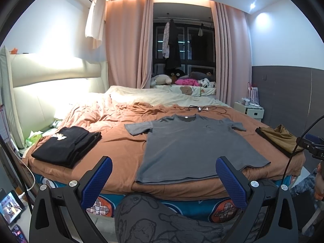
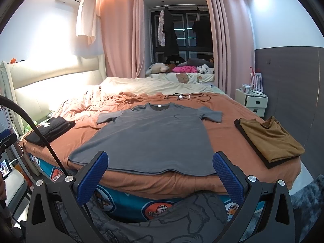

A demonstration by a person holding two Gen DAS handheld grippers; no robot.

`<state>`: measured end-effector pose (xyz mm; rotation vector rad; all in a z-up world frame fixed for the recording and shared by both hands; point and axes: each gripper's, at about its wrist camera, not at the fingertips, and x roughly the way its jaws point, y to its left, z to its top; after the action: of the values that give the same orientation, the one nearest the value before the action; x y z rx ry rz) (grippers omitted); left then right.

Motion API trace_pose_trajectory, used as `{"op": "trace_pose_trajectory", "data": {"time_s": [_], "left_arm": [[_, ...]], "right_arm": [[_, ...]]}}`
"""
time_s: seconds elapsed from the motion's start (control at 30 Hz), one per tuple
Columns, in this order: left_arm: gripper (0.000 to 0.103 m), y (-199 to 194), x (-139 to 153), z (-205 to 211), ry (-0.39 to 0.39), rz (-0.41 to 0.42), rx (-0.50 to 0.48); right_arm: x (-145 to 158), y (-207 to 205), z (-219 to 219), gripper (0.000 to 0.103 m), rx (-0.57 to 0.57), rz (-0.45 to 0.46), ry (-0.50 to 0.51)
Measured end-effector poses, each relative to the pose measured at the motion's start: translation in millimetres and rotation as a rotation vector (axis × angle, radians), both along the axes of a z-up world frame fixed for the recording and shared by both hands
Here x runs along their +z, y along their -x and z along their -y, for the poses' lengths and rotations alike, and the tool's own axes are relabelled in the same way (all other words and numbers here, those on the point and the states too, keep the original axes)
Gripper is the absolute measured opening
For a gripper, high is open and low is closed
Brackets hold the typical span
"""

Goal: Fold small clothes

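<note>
Grey t-shirt is lying flat and face up on the orange-brown bed cover, filling the centre of both views, collar toward the top of the frame and hem at the near edge of the bed. Both short sleeves are spreading outward. The fabric is looking smooth, with only light creasing.

Left tool is hovering at the bottom centre of the left wrist view, its blue-padded fingers standing wide apart and gripping nothing; it is not touching the shirt. Right tool is sitting likewise at the bottom centre of the right wrist view, blue fingers spread, holding nothing, just short of the hem.

Black folded garment with a pale print is resting on the cover at the left of the frame, well apart from the grey shirt. A tan folded garment is lying over a dark piece at the right of the frame, near the bed's right edge. Black cables are trailing across the cover beyond the collar.

Patterned grey fabric on the person's leg is showing at the bottom of the frame between the fingers. A small lit screen is glowing at the lower left. Pink curtains are hanging at the upper centre, framing a dark window.
</note>
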<state>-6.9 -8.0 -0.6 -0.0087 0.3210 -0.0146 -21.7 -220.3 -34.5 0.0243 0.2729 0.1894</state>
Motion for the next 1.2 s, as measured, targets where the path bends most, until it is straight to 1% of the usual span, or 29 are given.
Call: {"op": "trace_pose_trajectory", "data": {"time_s": [0.53, 0.73, 1.2], "left_arm": [[0.103, 1, -1, -5, 0.009, -0.001, -0.002], [0.103, 0, -1, -7, 0.002, -0.003, 0.002], [0.103, -5, -5, -15, 0.020, -0.016, 0.013]], "right_arm": [[-2, 0, 0, 0.103, -0.002, -0.008, -0.007], [0, -2, 0, 0.103, 0.003, -0.011, -0.016], [6, -9, -3, 0.103, 0.011, -0.027, -0.029]]}}
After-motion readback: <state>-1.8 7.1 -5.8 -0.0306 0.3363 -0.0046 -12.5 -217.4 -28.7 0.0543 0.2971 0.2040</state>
